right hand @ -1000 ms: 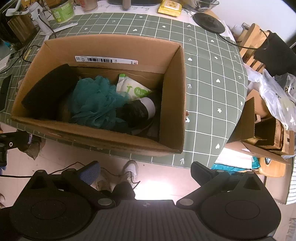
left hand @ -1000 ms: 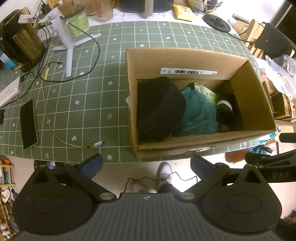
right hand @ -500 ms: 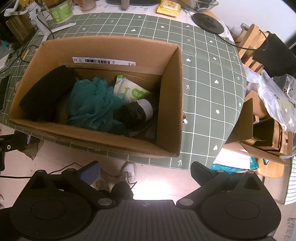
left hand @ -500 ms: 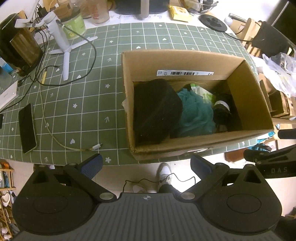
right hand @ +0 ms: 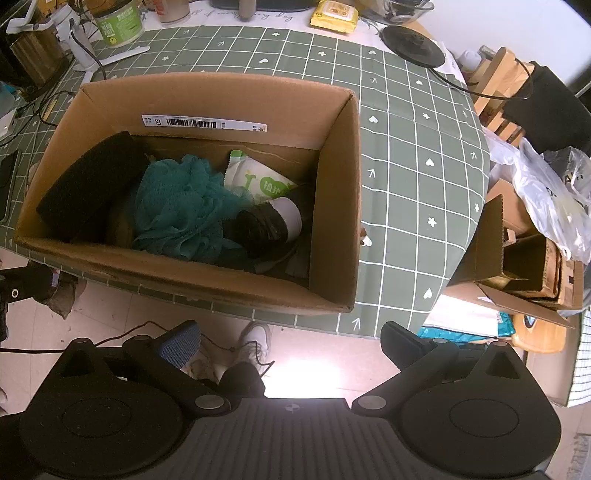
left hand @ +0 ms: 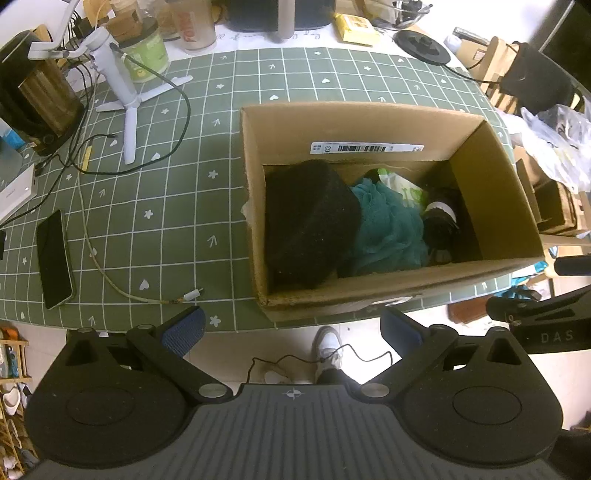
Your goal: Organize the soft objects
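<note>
An open cardboard box [left hand: 369,122] [right hand: 340,192] stands at the near edge of the green checked table. Inside lie a black knitted piece [left hand: 306,221] [right hand: 88,184], a teal mesh bath pouf [left hand: 388,225] [right hand: 177,206], a white and green wipes pack [left hand: 402,188] [right hand: 258,181] and a black roll with a white end [left hand: 439,221] [right hand: 269,225]. My left gripper [left hand: 291,328] hangs open over the floor in front of the box. The right gripper [right hand: 291,339] is open too, below the box's near right corner. Neither holds anything.
Left of the box lie a phone [left hand: 53,258], a loose cable [left hand: 110,273] and a white tripod [left hand: 122,96]. Jars and a yellow pack [right hand: 334,14] line the far edge. Cardboard boxes [right hand: 517,266] and plastic bags [right hand: 546,199] crowd the right. A person's shoe [left hand: 327,343] is below.
Both grippers stayed open and shifted only slightly; in the left view the box sits a little lower and farther right than half a second ago. The box contents have not moved.
</note>
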`<state>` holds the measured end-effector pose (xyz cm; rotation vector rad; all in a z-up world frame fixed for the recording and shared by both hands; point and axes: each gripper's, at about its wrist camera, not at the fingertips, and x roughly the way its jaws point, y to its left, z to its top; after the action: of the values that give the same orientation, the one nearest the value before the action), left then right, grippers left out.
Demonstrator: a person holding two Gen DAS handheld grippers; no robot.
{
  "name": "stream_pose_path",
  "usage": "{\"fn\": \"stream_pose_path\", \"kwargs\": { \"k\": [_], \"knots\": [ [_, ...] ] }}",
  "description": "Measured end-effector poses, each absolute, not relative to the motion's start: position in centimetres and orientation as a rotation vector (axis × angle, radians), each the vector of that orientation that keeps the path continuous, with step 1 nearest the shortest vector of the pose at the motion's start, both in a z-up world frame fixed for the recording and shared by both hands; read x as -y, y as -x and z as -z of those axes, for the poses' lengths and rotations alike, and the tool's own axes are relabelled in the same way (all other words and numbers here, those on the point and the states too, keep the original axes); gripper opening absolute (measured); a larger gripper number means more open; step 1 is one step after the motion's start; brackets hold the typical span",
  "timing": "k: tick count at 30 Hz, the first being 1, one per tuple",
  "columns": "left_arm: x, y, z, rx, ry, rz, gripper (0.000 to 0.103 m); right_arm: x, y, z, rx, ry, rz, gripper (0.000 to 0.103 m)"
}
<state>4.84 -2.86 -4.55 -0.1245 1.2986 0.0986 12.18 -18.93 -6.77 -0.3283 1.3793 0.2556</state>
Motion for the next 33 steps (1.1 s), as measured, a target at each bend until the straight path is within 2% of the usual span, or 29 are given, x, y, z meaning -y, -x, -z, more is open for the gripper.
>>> {"fn": "stream_pose_path", "kwargs": {
  "k": [33],
  "knots": [
    [2.74,-4.50,4.24,-1.283,0.123,-0.107,0.103,19.01,-11.97,6.63,-1.373,0.310,-0.260,0.103]
  ]
}}
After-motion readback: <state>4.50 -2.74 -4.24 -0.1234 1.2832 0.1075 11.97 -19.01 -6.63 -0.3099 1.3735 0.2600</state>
